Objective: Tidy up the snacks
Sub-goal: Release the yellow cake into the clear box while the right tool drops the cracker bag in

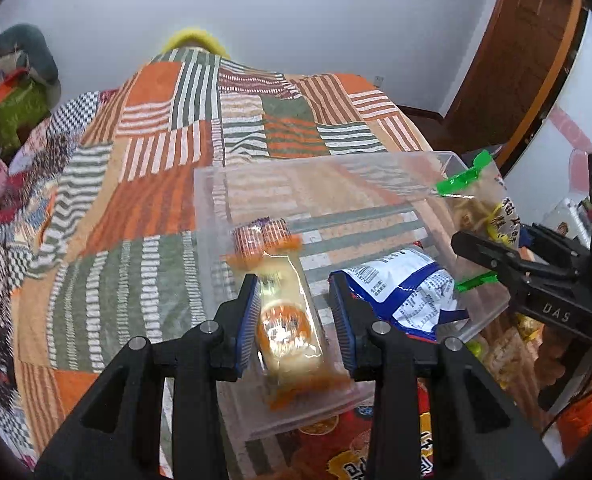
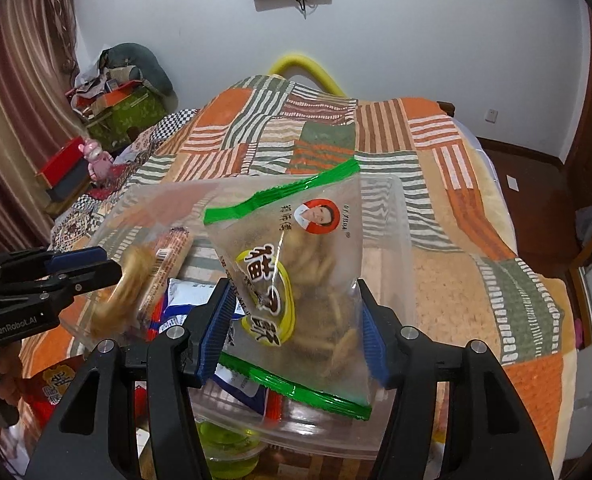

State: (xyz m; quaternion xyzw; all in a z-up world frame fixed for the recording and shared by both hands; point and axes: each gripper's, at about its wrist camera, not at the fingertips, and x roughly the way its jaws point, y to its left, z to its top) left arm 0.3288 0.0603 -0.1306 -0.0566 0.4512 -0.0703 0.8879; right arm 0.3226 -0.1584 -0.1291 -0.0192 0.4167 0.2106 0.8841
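My left gripper (image 1: 293, 284) is shut on a clear, orange-edged pastry packet (image 1: 284, 320) and holds it just over the near left part of a clear plastic box (image 1: 208, 208). A blue and white packet (image 1: 408, 280) lies inside the box. In the right wrist view my right gripper (image 2: 294, 286) is shut on a see-through bag of crisps with green seals (image 2: 296, 248). That bag hangs upright over the box (image 2: 400, 216). The left gripper (image 2: 108, 264) and its pastry packet (image 2: 136, 280) show blurred at the left there. The right gripper (image 1: 468, 240) enters the left wrist view from the right.
The box rests on a bed with an orange, green and white patchwork cover (image 1: 156, 184). A red snack bag (image 1: 376, 456) and a yellow-green jelly cup (image 2: 224, 440) lie at the near edge, partly under the box. Boxes and clutter (image 2: 116, 112) stand far left, a wooden door (image 1: 528, 60) at the right.
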